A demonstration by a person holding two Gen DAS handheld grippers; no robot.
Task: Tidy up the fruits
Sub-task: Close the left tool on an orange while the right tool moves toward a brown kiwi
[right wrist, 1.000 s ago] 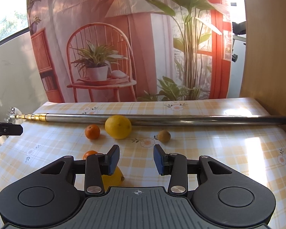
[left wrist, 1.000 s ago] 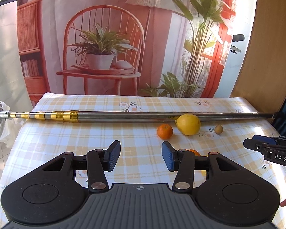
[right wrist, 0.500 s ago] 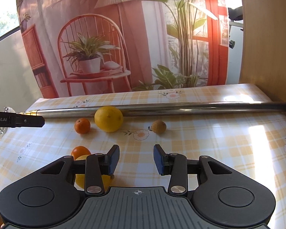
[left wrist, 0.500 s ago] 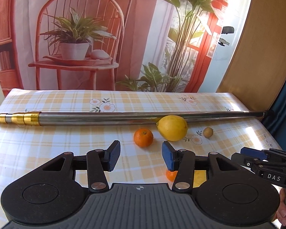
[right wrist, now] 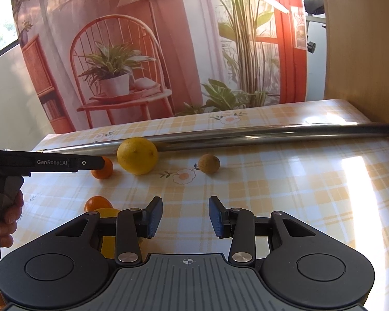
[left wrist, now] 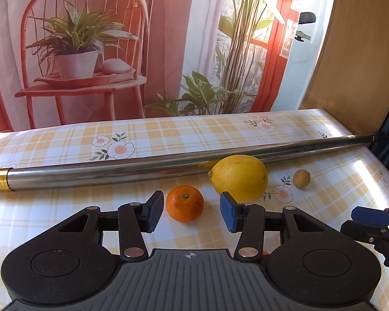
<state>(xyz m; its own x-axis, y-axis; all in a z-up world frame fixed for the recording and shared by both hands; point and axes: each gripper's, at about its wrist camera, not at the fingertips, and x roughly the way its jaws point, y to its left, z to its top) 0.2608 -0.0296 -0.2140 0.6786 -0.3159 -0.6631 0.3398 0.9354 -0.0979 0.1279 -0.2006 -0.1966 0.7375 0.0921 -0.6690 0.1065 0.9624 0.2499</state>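
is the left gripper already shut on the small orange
No, the left gripper is open, its blue pads on either side of the small orange with gaps showing.

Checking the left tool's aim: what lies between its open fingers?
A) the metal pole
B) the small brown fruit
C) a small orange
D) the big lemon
C: in the left wrist view the small orange sits between the left tool's open fingers, untouched.
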